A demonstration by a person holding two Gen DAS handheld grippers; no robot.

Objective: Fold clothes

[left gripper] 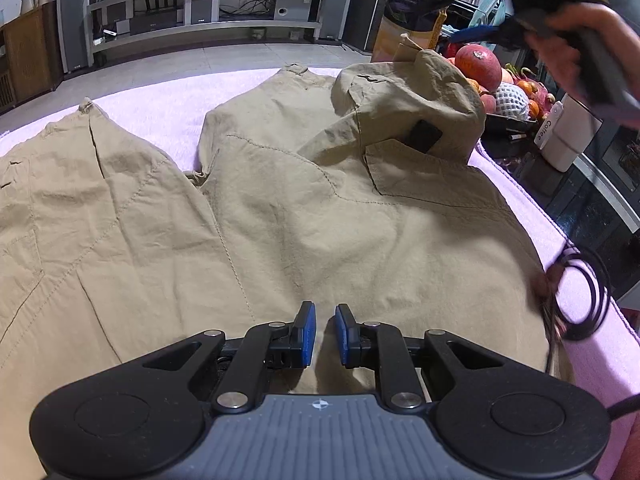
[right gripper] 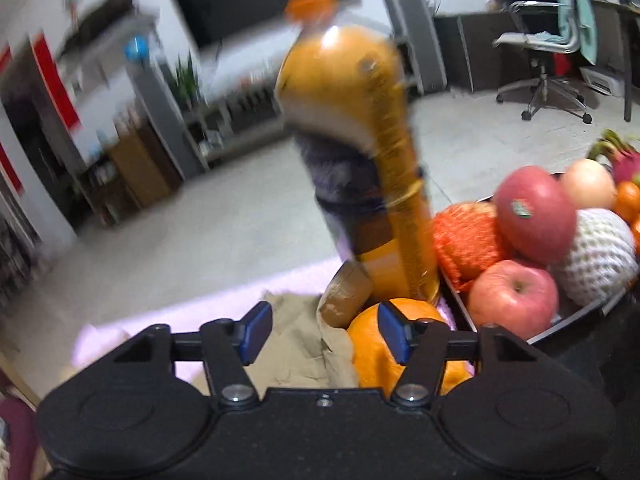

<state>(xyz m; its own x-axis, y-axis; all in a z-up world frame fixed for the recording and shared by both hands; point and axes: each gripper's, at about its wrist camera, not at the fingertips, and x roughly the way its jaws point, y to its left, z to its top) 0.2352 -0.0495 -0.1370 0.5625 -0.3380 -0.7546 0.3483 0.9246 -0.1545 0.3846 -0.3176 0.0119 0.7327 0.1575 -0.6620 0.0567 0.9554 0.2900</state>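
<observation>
Khaki trousers lie spread on a pink cloth, both legs pointing away from me. The far end of the right leg is bunched up and folded back, showing a black label. My left gripper hovers low over the waist area, its blue pads a narrow gap apart, with cloth visible in the gap but not pinched. A hand holds the blurred right gripper high at the upper right. In the right wrist view my right gripper is wide open and holds nothing above the khaki cloth.
A fruit tray with apples, a loose orange and a tall orange bottle stand just beyond the table's right end. A white coffee cup and a coiled black cable are at the right edge. Shelving stands across the floor.
</observation>
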